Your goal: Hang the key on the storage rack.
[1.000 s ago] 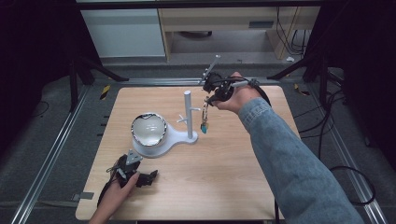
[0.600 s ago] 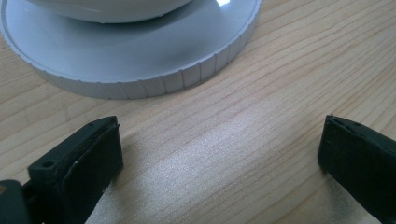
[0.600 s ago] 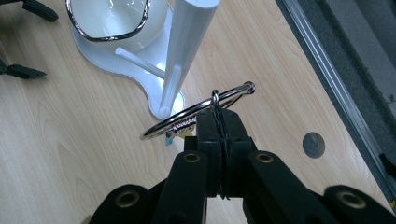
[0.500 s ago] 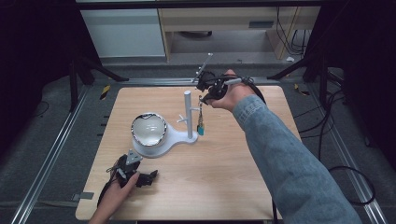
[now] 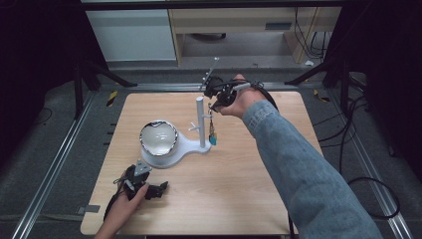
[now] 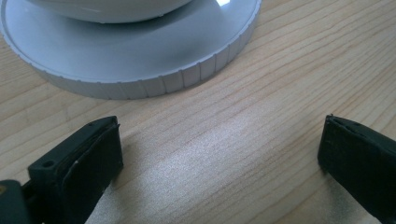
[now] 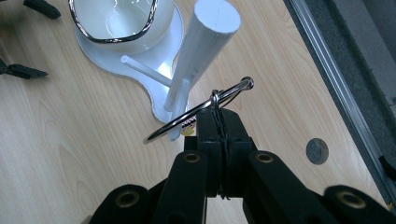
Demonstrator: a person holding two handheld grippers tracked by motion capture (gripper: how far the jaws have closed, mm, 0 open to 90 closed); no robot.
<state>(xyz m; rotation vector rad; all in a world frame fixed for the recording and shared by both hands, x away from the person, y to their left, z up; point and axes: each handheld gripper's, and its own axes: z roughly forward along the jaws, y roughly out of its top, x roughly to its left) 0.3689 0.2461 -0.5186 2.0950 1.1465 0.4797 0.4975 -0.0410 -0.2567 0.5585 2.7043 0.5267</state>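
While right tongs (image 7: 218, 135) clench the key ring (image 7: 201, 108) beside the post (image 7: 198, 56) | left tongs (image 6: 219, 158) released on tabletop (image 6: 224, 140) | risk: ring snags the peg (image 7: 180, 108), slips.

wooden table (image 5: 239, 199), grey floor (image 5: 59, 139), white cabinet (image 5: 132, 37), black cables (image 5: 348, 144)

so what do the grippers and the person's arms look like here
Both grippers are black. The right gripper has flat rectangular jaws, brass-coloured pivot pins and a black cable. The left gripper carries a grey three-cornered plate. The right arm wears a blue denim sleeve.
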